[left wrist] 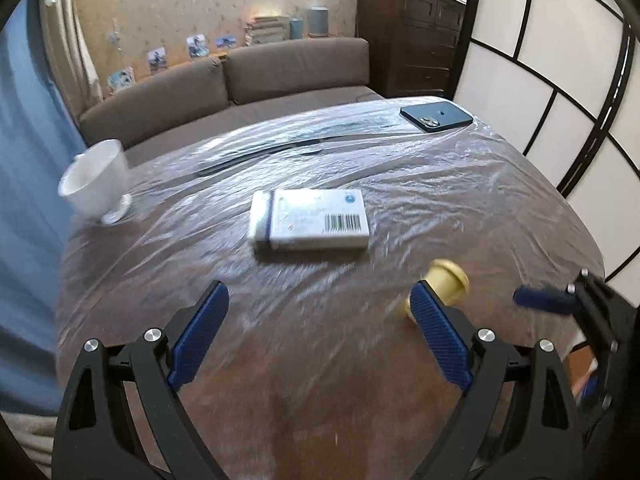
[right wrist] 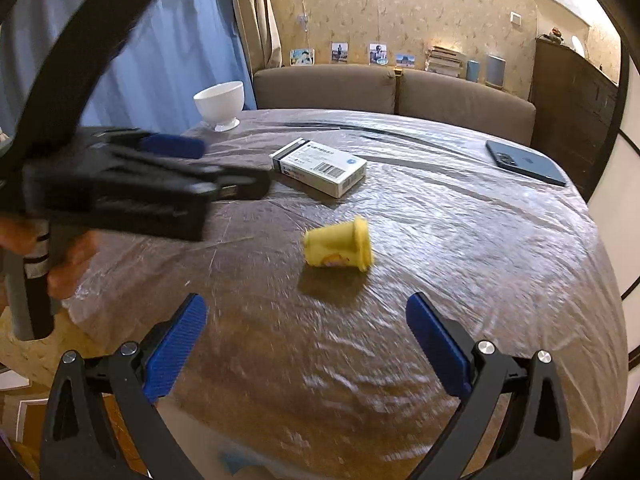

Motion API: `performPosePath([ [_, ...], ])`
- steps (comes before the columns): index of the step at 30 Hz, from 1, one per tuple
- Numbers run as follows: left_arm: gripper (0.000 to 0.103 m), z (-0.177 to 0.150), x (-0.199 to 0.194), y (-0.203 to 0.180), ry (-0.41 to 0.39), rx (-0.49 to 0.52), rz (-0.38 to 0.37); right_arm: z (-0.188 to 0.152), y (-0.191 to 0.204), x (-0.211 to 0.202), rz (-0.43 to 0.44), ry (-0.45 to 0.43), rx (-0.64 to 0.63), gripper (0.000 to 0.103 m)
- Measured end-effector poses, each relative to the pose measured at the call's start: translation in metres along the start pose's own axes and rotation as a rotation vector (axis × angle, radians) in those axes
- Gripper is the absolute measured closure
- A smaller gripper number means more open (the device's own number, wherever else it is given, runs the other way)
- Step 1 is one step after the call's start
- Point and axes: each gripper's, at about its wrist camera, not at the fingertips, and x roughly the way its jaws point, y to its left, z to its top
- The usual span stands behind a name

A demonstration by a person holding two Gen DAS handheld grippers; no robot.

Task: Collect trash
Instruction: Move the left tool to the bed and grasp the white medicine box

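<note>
1. Crinkled clear plastic film covers the round brown tabletop (right wrist: pixel 460 240), with a brown sofa (right wrist: pixel 400 92) and patterned beige wallpaper behind it.
2. At the far left edge stands a white footed ceramic bowl (right wrist: pixel 219 105), upright and apart from everything else.
3. Entering from the left in the right wrist view, the left gripper (left wrist: pixel 320 312) is held in a person's hand (right wrist: pixel 68 264); its blue-padded fingers (left wrist: pixel 200 332) are spread wide with nothing between them.
4. Near the middle lies a white cardboard medicine box with a barcode (right wrist: pixel 320 168), flat on the film.
5. Closer to the near edge, a small yellow plastic cup (right wrist: pixel 338 246) lies on its side, well apart from the box.
6. Before it hovers the right gripper (right wrist: pixel 306 328), fingers wide apart and empty.
7. At the far right edge rests a dark blue smartphone (right wrist: pixel 526 162), face down.
</note>
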Motion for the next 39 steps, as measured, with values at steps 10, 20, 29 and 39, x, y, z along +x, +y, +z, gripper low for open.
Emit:
performPosePath([
  [10, 0.010, 0.024, 0.056, 0.008, 0.084, -0.010, -0.032, 0.016, 0.002, 0.024, 0.001, 0.023, 0.019, 0.007],
  [20, 0.010, 0.037, 0.073, 0.010, 0.091, 0.035, 0.004, 0.022, 0.002, 0.036, 0.007, 0.043, 0.031, 0.011],
  [29, 0.010, 0.051, 0.077, 0.017, 0.096, 0.085, -0.011, 0.024, 0.002, 0.039, 0.028, 0.049, 0.037, 0.011],
  [39, 0.009, 0.056, 0.094, 0.016, 0.161, 0.144, -0.033, 0.029, -0.006, 0.054, 0.036, 0.062, 0.038, 0.011],
])
